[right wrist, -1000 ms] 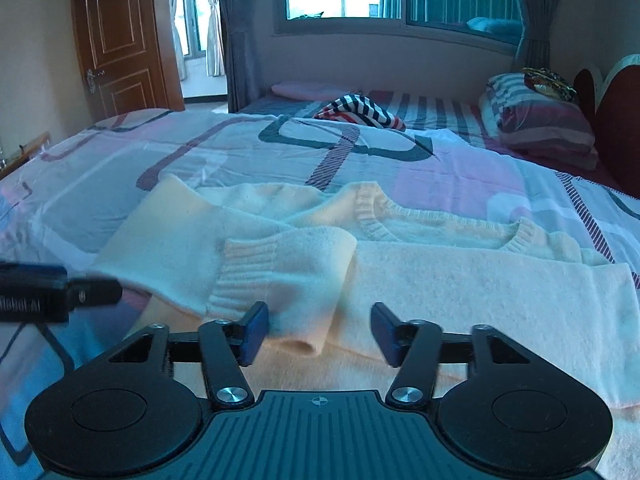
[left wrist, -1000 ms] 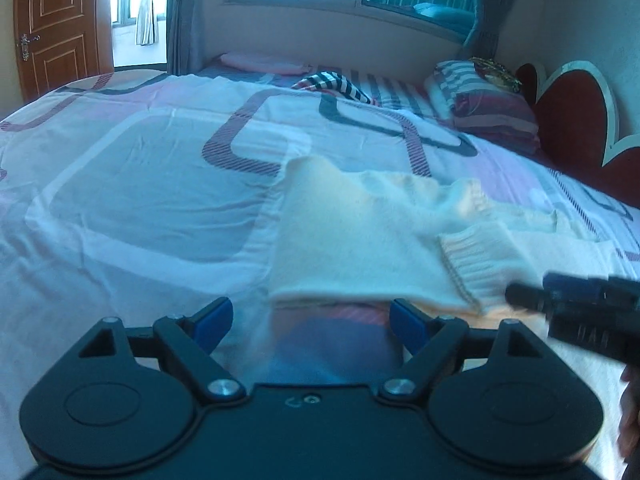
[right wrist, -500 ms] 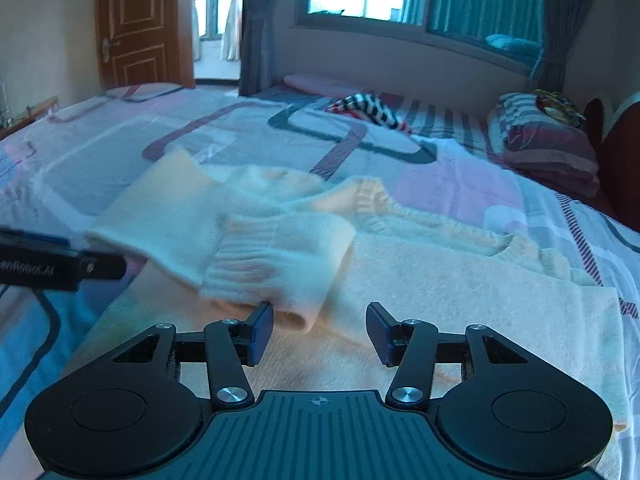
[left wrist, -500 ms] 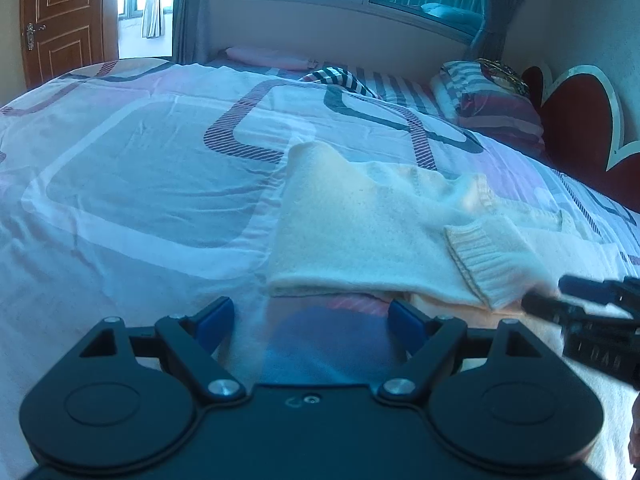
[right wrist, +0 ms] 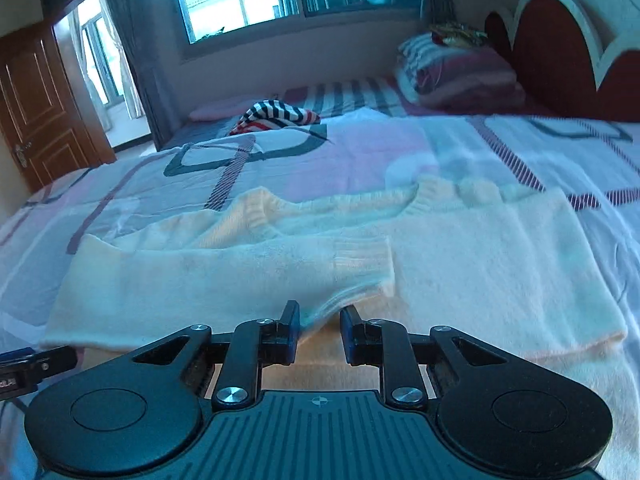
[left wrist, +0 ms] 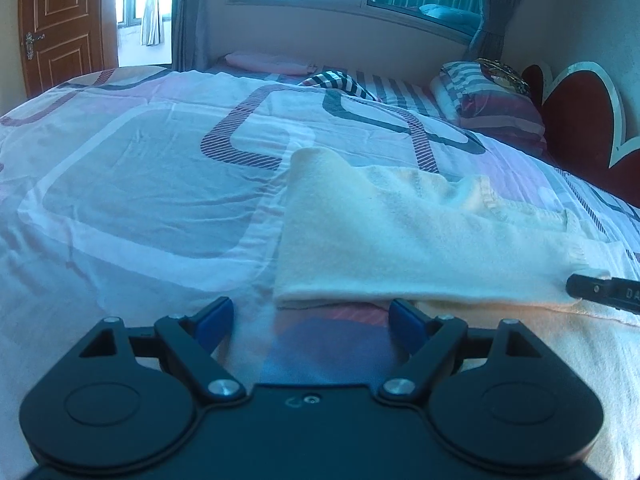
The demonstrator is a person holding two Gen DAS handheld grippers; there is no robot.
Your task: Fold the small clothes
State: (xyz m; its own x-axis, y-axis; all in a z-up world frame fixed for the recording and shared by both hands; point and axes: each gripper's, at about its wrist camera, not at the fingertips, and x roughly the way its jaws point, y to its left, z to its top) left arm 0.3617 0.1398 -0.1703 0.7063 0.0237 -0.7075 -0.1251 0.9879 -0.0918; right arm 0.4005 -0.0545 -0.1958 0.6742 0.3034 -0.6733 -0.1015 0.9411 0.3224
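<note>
We read little writing here: on the black body of the right gripper (left wrist: 604, 293), which pokes into the left wrist view at the sweater's cuff end, the white letters "DA" show before the frame cuts them off; in the right wrist view the left gripper (right wrist: 36, 364) carries pale letters that look like "LA", too clipped for us to be sure

The cream sweater (right wrist: 460, 264) lies flat on the bedsheet (left wrist: 140, 200), a smooth cotton printed with rounded rectangles in grey, pink and hatched dark stripes. The knit is fuzzy and soft, with ribbed bands at the neckline (right wrist: 424, 196) and at the sleeve cuff (right wrist: 360, 256). One sleeve (right wrist: 224, 280) is folded across the sweater's body, its cuff reaching about to the middle of the chest

Our right gripper (right wrist: 319, 330) sits at the sweater's near edge, below the cuff; its jaws are narrowed to a small gap and a lip of the sleeve's lower edge sags between them, but we cannot tell whether they grip it. Our left gripper (left wrist: 308, 318) has its blue-padded fingers (left wrist: 212, 316) spread wide, holding nothing, just short of the sweater's folded shoulder end

Beyond the sweater, a striped black, white and red garment (right wrist: 276, 116) lies crumpled, striped pillows (right wrist: 452, 72) are stacked beside a dark red scalloped headboard (right wrist: 560, 52), and a panelled wooden door (left wrist: 60, 36) stands to the far left
</note>
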